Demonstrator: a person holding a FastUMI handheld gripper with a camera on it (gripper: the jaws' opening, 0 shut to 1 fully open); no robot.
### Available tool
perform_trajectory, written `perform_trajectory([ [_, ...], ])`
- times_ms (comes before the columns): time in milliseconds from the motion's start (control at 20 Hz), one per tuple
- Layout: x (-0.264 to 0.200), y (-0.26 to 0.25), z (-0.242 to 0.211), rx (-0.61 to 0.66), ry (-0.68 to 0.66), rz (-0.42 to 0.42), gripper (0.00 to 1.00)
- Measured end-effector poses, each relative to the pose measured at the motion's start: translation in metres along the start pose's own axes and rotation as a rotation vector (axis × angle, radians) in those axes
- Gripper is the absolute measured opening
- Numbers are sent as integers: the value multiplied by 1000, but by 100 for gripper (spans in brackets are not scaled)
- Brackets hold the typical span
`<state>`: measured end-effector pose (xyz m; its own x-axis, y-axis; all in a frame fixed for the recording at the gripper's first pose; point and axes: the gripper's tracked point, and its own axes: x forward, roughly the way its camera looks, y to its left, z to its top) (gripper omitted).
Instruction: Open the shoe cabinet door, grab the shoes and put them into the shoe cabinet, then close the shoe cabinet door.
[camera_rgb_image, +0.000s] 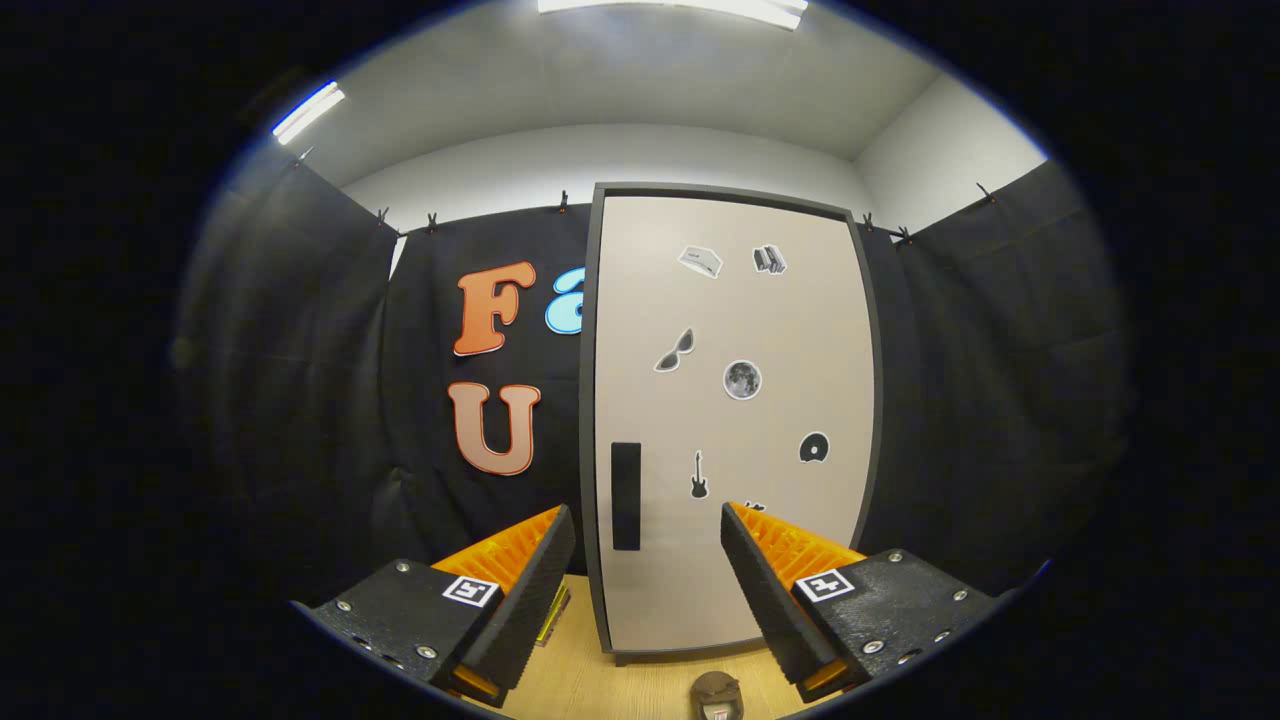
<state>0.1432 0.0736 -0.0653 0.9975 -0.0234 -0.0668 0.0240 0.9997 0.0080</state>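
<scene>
Cabinet (735, 420) stands upright on the wooden floor (590, 680) against the black cloth wall (330, 400), straight ahead of the gripper (648, 525) and well beyond its fingertips. Its door (760, 330) is shut, flush in the dark frame. We see the tongs open wide, fingers apart with nothing between them, aimed at the lower part of the door.

Handling, as we judge it: the door is a stiff flat panel, light on its hinges, smooth-faced and likely slippery, so the face gives no purchase. The one place to take hold is the dark vertical handle (626, 496) near the door's left edge, just above the left finger in this view. We cannot tell whether it is a raised bar or a recessed slot; if a slot, one finger would hook in rather than pinch. Hinges are presumably on the right side, though none show.

A brown shoe (716, 696) lies on the floor before the cabinet's front edge, between and below the fingers. It looks soft and light; the collar or heel seems the likeliest grip.

Hidden or unclear: the shoe is cut off, and whether a second one lies nearby we cannot tell. A small yellowish thing (553, 612) sits behind the left finger, mostly covered. Stickers (742, 380) dot the door. The cabinet's inside is unseen.
</scene>
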Motion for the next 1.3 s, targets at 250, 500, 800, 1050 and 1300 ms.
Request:
perform_trajectory([
  [250,52,6,-17,29,20,6,92],
  [500,98,12,-30,18,34,30,89],
  [800,144,20,-48,21,48,47,78],
  [1050,166,26,-57,-30,48,38,65],
  [1300,173,29,-57,-45,42,15,41],
])
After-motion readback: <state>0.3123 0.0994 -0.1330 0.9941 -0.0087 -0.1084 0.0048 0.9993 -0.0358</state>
